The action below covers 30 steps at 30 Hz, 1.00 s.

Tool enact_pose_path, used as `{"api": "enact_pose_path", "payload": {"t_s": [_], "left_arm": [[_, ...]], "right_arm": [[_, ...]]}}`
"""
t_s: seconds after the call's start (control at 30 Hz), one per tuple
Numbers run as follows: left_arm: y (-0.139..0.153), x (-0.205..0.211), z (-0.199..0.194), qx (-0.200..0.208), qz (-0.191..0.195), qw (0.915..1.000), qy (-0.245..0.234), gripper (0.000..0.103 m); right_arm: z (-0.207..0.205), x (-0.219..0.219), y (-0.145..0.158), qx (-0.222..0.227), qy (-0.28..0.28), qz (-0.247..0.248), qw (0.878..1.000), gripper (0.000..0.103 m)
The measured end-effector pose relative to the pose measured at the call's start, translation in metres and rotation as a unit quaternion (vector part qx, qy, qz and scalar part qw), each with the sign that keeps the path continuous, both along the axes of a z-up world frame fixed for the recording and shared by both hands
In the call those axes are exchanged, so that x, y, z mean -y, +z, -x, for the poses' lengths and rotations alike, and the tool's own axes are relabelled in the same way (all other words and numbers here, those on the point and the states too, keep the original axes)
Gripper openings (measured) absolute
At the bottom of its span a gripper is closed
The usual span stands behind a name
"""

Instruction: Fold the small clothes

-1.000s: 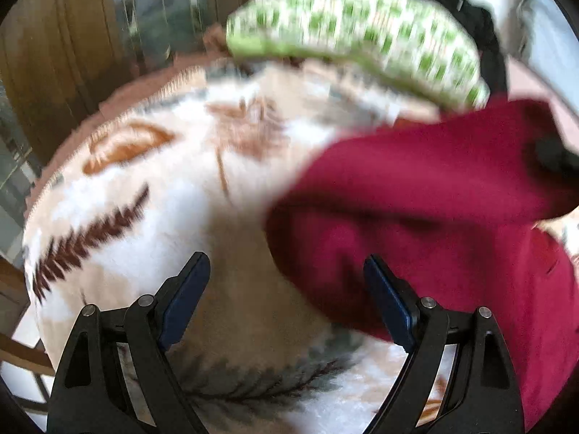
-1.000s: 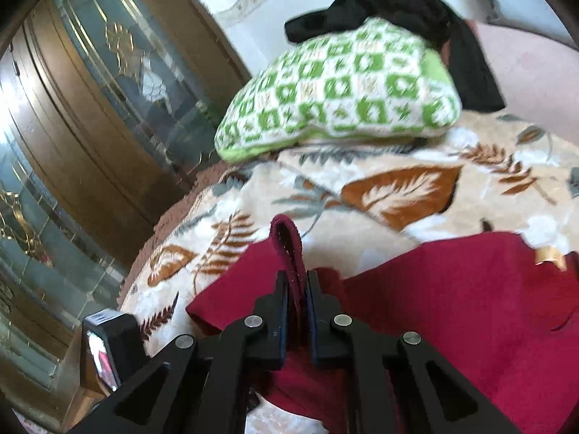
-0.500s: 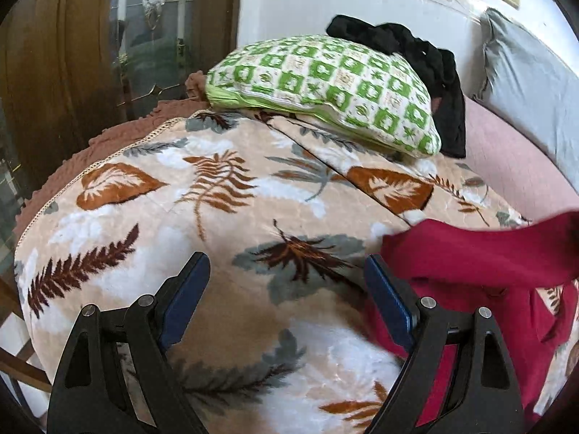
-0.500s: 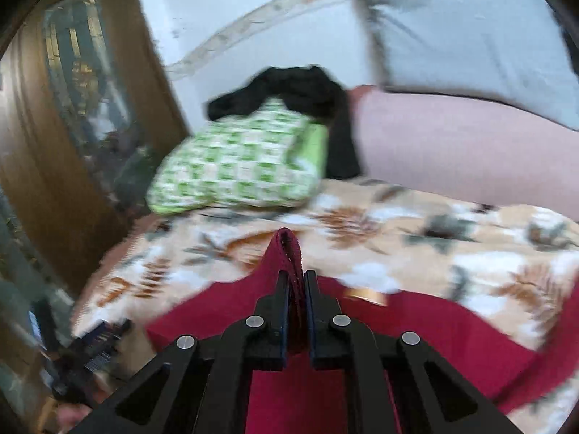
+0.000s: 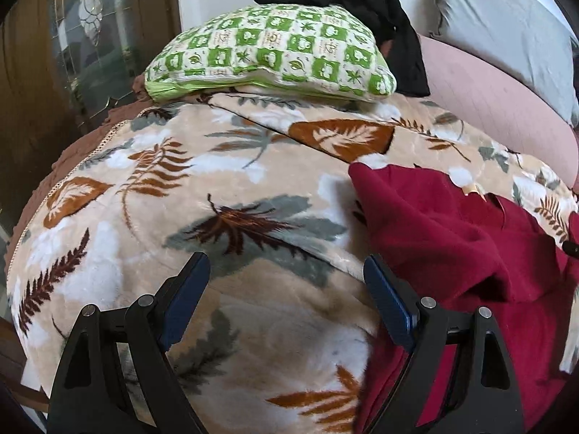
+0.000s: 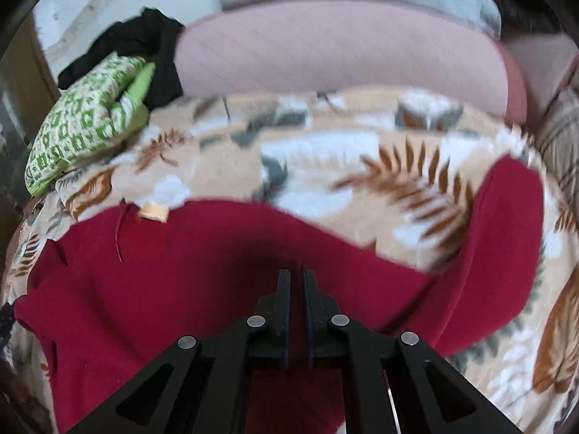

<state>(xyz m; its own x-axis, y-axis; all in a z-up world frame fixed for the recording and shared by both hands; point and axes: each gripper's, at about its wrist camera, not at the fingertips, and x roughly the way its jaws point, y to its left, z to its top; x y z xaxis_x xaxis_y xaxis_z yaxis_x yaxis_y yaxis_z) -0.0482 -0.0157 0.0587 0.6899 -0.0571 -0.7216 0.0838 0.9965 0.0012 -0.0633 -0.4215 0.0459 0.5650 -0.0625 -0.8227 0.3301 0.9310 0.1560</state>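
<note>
Lying rumpled on the leaf-print blanket, the red garment spreads beneath the right gripper, fingers together, whether pinching cloth unclear; left gripper fingers apart, right finger beside the garment's edge

We see the dark red garment as matt, soft knit cloth. The leaf-print blanket looks plush and fuzzy. The green checked pillow is smooth woven cotton. Our left gripper has matt black plastic arms, blue rubbery fingers and shiny metal rivets.
</note>
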Motion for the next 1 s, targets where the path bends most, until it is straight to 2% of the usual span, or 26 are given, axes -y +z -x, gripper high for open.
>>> {"api": "enact_pose_path", "payload": {"t_s": [0.1,0.17,0.2,0.27,0.3,0.4,0.47,0.6,0.63,0.73,0.8,0.83,0.87,0.9,0.97,1.0], "left_arm": [[0.001,0.0,0.004,-0.014,0.031,0.9992,-0.023,0.087],[-0.002,0.004,0.007,-0.026,0.054,0.9972,-0.046,0.087],[-0.004,0.008,0.009,-0.03,0.053,0.9968,-0.052,0.087],[-0.013,0.022,0.01,-0.038,0.027,0.9972,-0.059,0.087],[-0.016,0.026,0.009,-0.041,0.019,0.9971,-0.061,0.087],[-0.027,0.032,0.003,-0.046,-0.018,0.9978,-0.044,0.087],[-0.034,0.026,-0.002,-0.056,-0.047,0.9972,-0.017,0.087],[-0.042,-0.001,-0.013,-0.081,-0.031,0.9959,0.027,0.087],[-0.044,-0.004,-0.014,-0.086,-0.03,0.9954,0.03,0.087],[-0.049,-0.008,-0.016,-0.101,-0.016,0.9943,0.029,0.087],[-0.047,-0.007,-0.014,-0.096,-0.016,0.9949,0.029,0.087],[-0.043,-0.007,-0.013,-0.09,-0.011,0.9955,0.026,0.087],[-0.039,-0.007,-0.012,-0.085,-0.006,0.9961,0.024,0.087],[-0.036,-0.008,-0.012,-0.078,-0.003,0.9967,0.024,0.087],[-0.033,-0.009,-0.013,-0.073,-0.007,0.9969,0.028,0.087],[-0.034,-0.012,-0.015,-0.077,-0.007,0.9965,0.032,0.087]], "right_arm": [[0.011,-0.008,0.026,0.052,0.0,-0.026,0.998,0.007],[0.004,-0.026,0.04,0.074,0.044,-0.063,0.994,0.014],[-0.006,-0.045,0.046,0.076,0.086,-0.08,0.99,0.018],[-0.021,-0.081,0.049,0.07,0.147,-0.085,0.983,0.032],[-0.031,-0.108,0.049,0.067,0.186,-0.084,0.977,0.033],[-0.049,-0.167,0.037,0.063,0.255,-0.081,0.961,0.033],[-0.053,-0.197,0.02,0.053,0.269,-0.062,0.96,0.033],[-0.054,-0.212,-0.035,-0.025,0.282,-0.092,0.955,0.033],[-0.051,-0.211,-0.041,-0.033,0.285,-0.092,0.954,0.033],[-0.048,-0.2,-0.024,-0.018,0.28,-0.106,0.954,0.033],[-0.054,-0.192,-0.002,0.023,0.273,-0.096,0.957,0.033],[-0.058,-0.192,0.006,0.037,0.274,-0.084,0.957,0.037],[-0.064,-0.194,0.012,0.047,0.277,-0.07,0.957,0.045],[-0.073,-0.2,0.015,0.056,0.291,-0.056,0.954,0.049],[-0.089,-0.213,0.008,0.047,0.328,-0.03,0.943,0.065],[-0.096,-0.219,-0.002,0.028,0.349,-0.01,0.937,0.066]]}}
